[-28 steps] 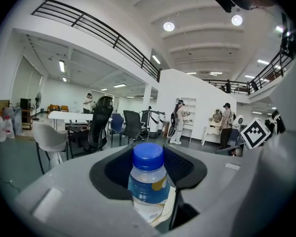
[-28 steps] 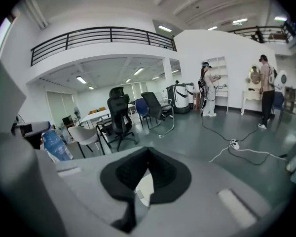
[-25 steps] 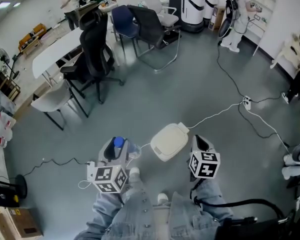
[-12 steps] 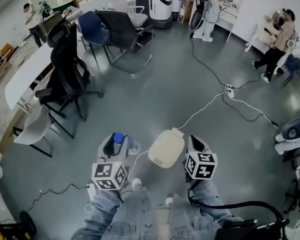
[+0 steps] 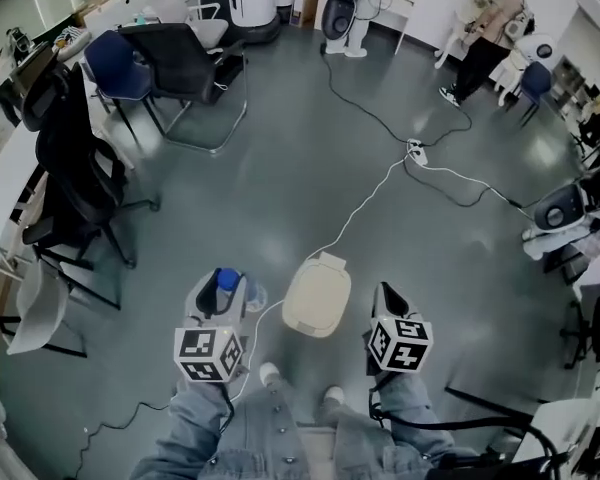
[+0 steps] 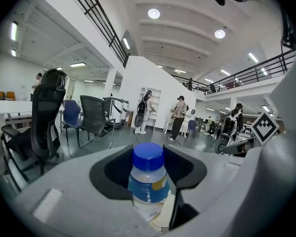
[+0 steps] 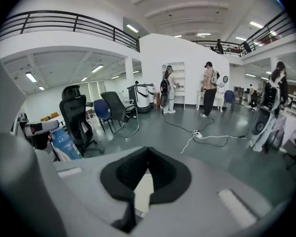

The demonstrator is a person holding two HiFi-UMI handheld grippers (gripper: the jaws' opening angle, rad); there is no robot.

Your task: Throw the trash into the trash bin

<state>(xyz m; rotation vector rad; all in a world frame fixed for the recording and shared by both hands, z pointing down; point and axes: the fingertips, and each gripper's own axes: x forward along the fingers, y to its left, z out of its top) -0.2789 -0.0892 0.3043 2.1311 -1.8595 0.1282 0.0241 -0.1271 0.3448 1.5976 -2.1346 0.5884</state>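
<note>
My left gripper [image 5: 223,281] is shut on a clear plastic bottle [image 5: 232,286] with a blue cap and blue label, held upright-ish at the lower left of the head view. In the left gripper view the bottle [image 6: 148,179] stands between the dark pads. The cream-lidded trash bin [image 5: 317,296] sits on the floor between both grippers, lid down. My right gripper [image 5: 385,292] hangs just right of the bin, jaws shut and empty [image 7: 147,154]; the bin's cream lid [image 7: 142,190] shows beneath them.
Black and blue office chairs [image 5: 165,63] stand at the back left. A white cable runs from the bin to a power strip [image 5: 416,152], with black cables beyond. People [image 5: 483,43] stand at the far end; a wheeled machine [image 5: 565,213] sits at the right. My denim legs [image 5: 280,428] are below.
The head view has swung, so the room slid left and the far wall people came in. Both grippers shifted along with the bin staying between them; the left one still holds the bottle.
</note>
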